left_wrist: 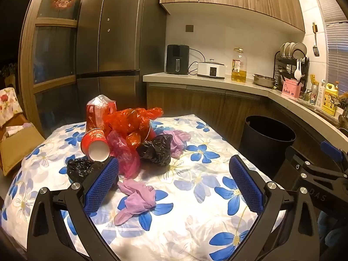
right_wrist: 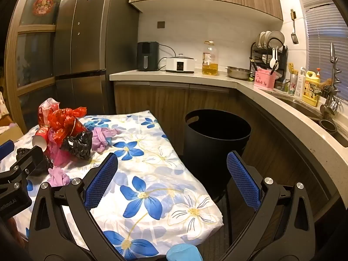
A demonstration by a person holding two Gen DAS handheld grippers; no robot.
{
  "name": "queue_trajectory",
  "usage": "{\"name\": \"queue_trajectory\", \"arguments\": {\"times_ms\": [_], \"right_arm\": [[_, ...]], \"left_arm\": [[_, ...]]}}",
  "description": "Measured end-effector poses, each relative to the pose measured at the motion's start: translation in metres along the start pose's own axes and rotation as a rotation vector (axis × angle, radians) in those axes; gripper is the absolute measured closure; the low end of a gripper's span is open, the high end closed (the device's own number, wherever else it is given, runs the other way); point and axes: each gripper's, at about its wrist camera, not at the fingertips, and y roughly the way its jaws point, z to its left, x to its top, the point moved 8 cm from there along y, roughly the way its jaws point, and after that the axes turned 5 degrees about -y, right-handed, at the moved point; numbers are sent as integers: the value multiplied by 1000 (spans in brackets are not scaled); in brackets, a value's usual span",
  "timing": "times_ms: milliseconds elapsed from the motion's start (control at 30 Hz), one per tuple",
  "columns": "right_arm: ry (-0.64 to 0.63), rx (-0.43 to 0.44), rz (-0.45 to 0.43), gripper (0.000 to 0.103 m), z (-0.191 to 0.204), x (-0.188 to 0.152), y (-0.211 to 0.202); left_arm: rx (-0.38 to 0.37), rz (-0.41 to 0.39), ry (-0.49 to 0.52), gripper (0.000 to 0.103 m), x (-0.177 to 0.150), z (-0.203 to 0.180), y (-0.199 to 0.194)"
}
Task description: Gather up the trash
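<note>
Faintly, "DAS" shows on the right gripper (left_wrist: 322,165) — nothing else legible.

White tablecloth (left_wrist: 195,195) with blue flowers (yellow centres); red cup (left_wrist: 94,144), black bags (left_wrist: 155,151), lilac glove (left_wrist: 136,200), black bin (right_wrist: 217,139)

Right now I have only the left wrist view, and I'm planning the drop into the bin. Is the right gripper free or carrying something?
Observer: The right gripper is open, with nothing between its pads.
Operator: I see only the bin's near side. Is there anything on its rim I could grab?
Observer: The black bin has a handle cutout in its rim on the side toward the table. It is uncovered, and its inside is too dark to judge.
Operator: What lies to the right past the bin?
Observer: A faucet rises over a sink set in the counter.
</note>
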Motion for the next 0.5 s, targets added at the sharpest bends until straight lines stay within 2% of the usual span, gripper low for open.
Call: {"name": "queue_trajectory", "arguments": {"times_ms": [500], "right_arm": [[-1, 1, -2, 4, 1, 0, 0]], "left_arm": [[4, -7, 11, 5, 0, -1, 0]]}}
